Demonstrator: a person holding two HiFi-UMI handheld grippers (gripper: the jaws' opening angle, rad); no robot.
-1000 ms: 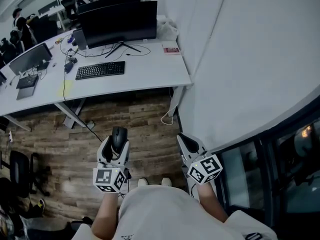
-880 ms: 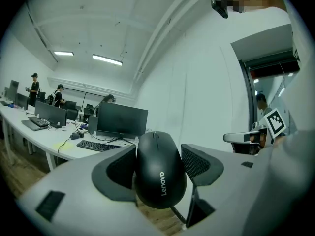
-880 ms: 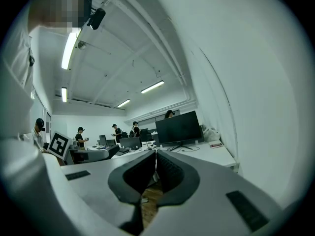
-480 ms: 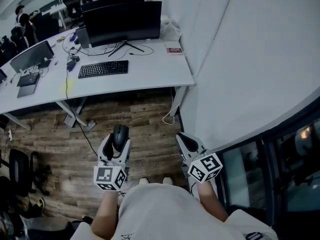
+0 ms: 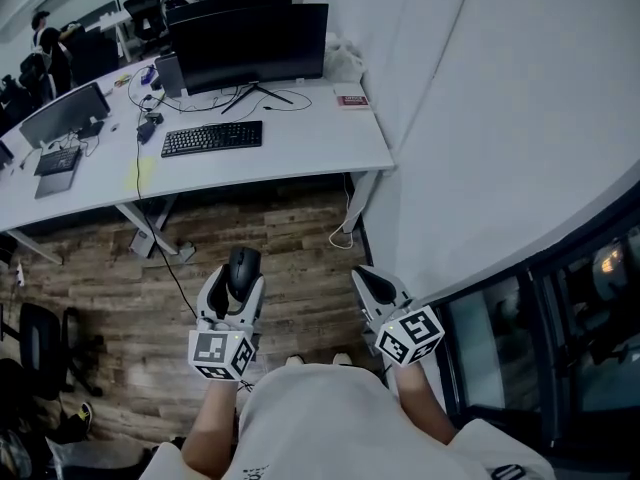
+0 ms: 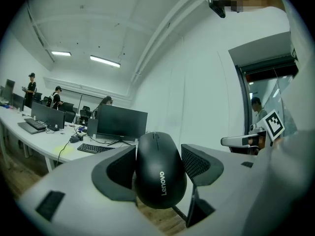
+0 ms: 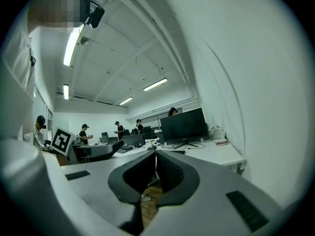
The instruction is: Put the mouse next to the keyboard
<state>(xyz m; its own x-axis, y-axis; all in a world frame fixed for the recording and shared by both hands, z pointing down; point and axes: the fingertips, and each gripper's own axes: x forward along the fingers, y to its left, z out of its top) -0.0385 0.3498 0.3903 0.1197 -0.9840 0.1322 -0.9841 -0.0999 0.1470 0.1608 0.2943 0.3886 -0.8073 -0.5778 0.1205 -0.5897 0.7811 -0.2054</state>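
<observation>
Left tongs (image 5: 235, 288) pinch the mouse (image 5: 243, 265) above the floor (image 5: 280, 238), right tongs (image 5: 368, 281) closed empty; if we jolt approaching the worktop (image 5: 310, 138), it drops.

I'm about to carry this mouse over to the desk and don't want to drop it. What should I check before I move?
1. Black Lenovo mouse clamped between the jaws of the left claw: ok.
2. Right claw shut with nothing in it: ok.
3. Bare spot on the white desk just right of the black keyboard: ok.
4. Desk within arm's reach: not ok, it looks some steps away across the wooden floor.
</observation>
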